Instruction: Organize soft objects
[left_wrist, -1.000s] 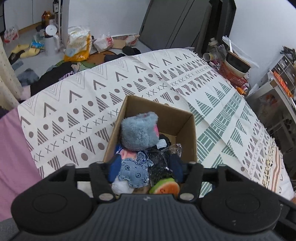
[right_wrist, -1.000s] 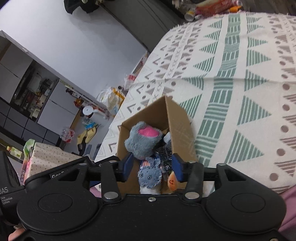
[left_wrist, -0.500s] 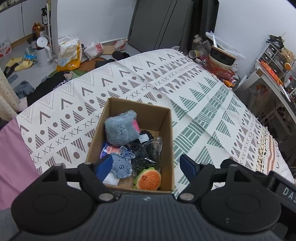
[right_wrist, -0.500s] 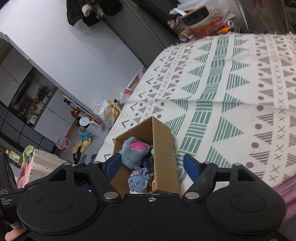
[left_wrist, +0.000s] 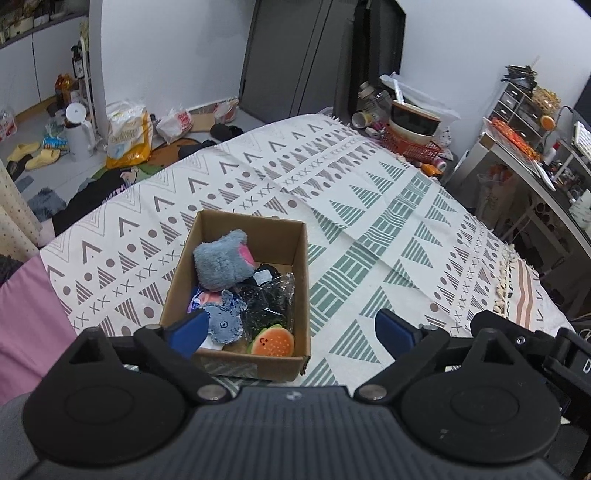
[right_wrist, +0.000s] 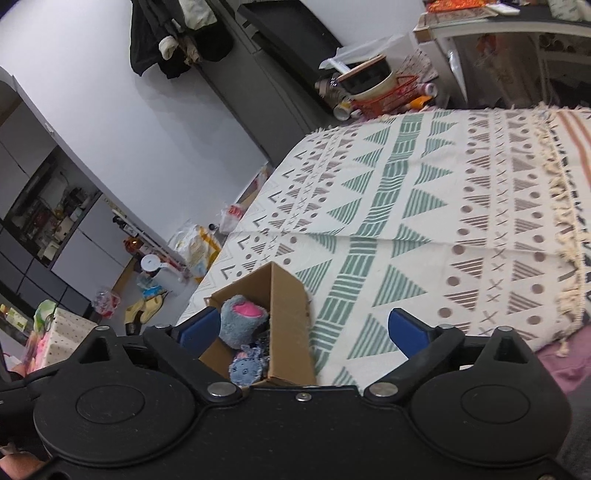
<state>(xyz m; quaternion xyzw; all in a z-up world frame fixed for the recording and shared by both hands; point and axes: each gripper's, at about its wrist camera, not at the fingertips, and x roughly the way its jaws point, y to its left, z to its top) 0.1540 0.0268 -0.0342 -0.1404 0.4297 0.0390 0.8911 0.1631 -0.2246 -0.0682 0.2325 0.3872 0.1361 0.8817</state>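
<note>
We are holding our left gripper (left_wrist: 290, 332) and right gripper (right_wrist: 303, 330) wide apart and empty above the cardboard box (left_wrist: 301, 295), where the fluffy gray toy (left_wrist: 221, 264) is lying on the bed cover (left_wrist: 369, 229).

One cardboard box (left_wrist: 301, 284), one grey-and-pink plush toy (left_wrist: 221, 264), one blue denim plush (left_wrist: 225, 323), one burger-shaped plush (left_wrist: 273, 341), one black plastic-wrapped item (left_wrist: 267, 304), two yellow slippers (left_wrist: 35, 155)

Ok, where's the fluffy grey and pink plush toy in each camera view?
Left wrist: grey and pink plush toy left of centre, at the box's far end.
Right wrist: lower left, just right of the left blue pad.
Shared landmark: cardboard box holding it.
</note>
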